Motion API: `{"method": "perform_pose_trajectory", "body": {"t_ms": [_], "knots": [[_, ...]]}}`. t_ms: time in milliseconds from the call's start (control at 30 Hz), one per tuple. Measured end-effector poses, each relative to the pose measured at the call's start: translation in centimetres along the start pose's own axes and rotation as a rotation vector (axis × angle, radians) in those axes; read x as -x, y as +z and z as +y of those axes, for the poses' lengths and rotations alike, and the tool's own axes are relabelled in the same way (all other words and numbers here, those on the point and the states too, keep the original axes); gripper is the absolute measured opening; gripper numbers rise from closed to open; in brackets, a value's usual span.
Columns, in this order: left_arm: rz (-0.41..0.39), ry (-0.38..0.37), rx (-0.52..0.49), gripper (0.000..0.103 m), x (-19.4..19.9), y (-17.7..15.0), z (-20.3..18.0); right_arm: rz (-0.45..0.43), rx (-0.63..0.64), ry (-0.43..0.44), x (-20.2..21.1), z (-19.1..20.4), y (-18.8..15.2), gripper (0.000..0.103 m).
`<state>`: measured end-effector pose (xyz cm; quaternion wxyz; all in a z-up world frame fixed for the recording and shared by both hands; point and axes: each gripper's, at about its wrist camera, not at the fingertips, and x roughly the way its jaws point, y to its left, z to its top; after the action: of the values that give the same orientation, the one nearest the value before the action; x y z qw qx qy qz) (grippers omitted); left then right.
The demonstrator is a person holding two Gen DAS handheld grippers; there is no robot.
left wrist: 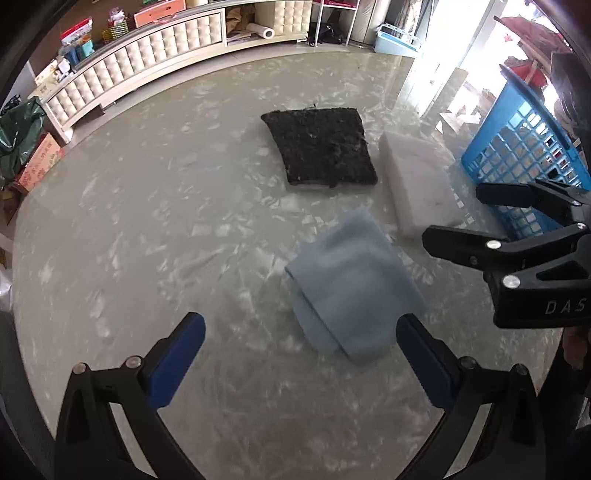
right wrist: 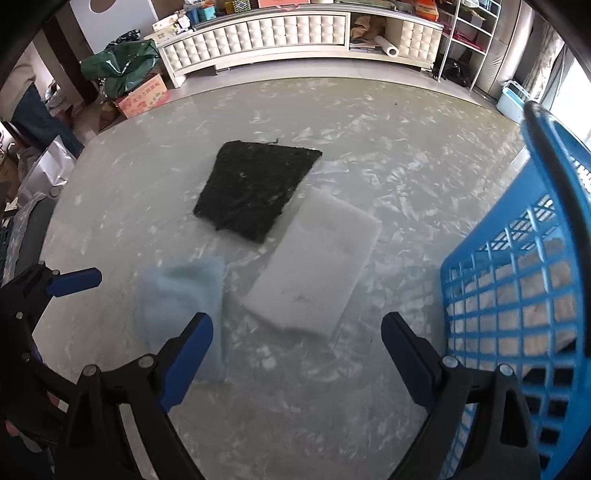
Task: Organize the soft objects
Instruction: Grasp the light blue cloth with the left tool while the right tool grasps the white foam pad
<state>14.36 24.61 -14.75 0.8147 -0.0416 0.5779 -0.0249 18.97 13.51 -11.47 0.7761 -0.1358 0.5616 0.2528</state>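
Left wrist view shows the left gripper (left wrist: 301,354) wide open and empty above the folded blue cloth (left wrist: 351,284); the right gripper (right wrist: 297,354), likewise open and empty, hangs over the white foam block (right wrist: 314,266). Closing on the cloth could catch only its top layer and unfold it. The blue basket (right wrist: 517,280) crowds the right; the worktop (left wrist: 147,221) is open leftward, the black pad (left wrist: 321,147) beyond.

Pale grey marbled table top (right wrist: 369,122), glossy, catching glare. Beyond its far edge: long cream tufted cabinet (right wrist: 258,33) against the wall, open shelves with clutter (paper roll, boxes). Green bag (right wrist: 118,66) and printed carton (right wrist: 144,96) on the floor at the left. Strong daylight from the right side (left wrist: 461,40).
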Motion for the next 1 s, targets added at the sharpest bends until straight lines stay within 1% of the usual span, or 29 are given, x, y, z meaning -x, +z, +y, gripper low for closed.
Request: {"method": "perform_pose_trajectory", "body": {"t_ms": [100,167,233,333,367,400,433,467,500,533,567,600,667,800,900,1000], "knots": [[0.005,-0.006,-0.020,0.102,-0.9,0.6,-0.2,0.007,-0.007,-0.013,-0.4,-0.1,0.5,0.088],[0.009,-0.007,-0.028,0.098,-1.5,0.8,-0.3,0.012,-0.015,-0.018,-0.8,-0.2,0.8,0.088],[-0.002,0.020,-0.052,0.095,-1.6,1.1,-0.7,0.016,-0.019,-0.024,-1.2,-0.2,1.2,0.088],[0.006,0.044,-0.098,0.085,-1.6,1.3,-1.4,0.021,-0.013,-0.039,-1.8,-0.2,1.7,0.084],[0.001,0.036,-0.108,0.077,-1.4,1.5,-1.8,0.022,-0.010,-0.045,-1.8,-0.2,1.7,0.081],[-0.005,0.029,-0.110,0.063,-1.2,1.5,-1.9,0.024,-0.010,-0.048,-2.0,-0.3,1.8,0.080],[-0.008,0.021,-0.110,0.054,-0.9,1.5,-2.0,0.027,-0.015,-0.044,-2.2,-0.4,1.9,0.078],[-0.008,0.010,-0.108,0.040,-0.8,1.6,-2.1,0.023,-0.014,-0.049,-2.2,-0.5,1.9,0.074],[-0.005,-0.006,-0.103,0.027,-0.6,1.6,-2.2,0.015,-0.008,-0.060,-1.9,-0.7,1.6,0.069],[-0.004,-0.029,-0.096,0.021,-0.5,1.7,-2.1,0.008,0.002,-0.068,-1.9,-0.7,1.5,0.065],[-0.001,-0.049,-0.087,0.010,-0.4,1.6,-2.0,-0.003,0.013,-0.065,-1.7,-0.6,1.3,0.059],[0.006,-0.087,-0.066,0.006,-0.5,1.6,-1.8,-0.012,0.020,-0.062,-1.5,-0.4,1.2,0.057],[0.001,-0.098,-0.047,0.005,-0.5,1.4,-1.7,-0.017,0.028,-0.057,-1.4,-0.1,0.8,0.053],[0.012,-0.098,-0.044,0.004,-0.2,0.9,-1.5,-0.035,0.051,-0.049,-1.0,0.1,-0.2,0.046],[0.016,-0.087,-0.051,0.004,0.5,0.3,-2.3,-0.035,0.060,-0.039,-0.8,0.1,-0.9,0.046],[0.012,-0.079,-0.052,0.004,1.2,-0.4,-2.6,-0.026,0.068,-0.029,-0.4,0.1,-2.4,0.045]]}}
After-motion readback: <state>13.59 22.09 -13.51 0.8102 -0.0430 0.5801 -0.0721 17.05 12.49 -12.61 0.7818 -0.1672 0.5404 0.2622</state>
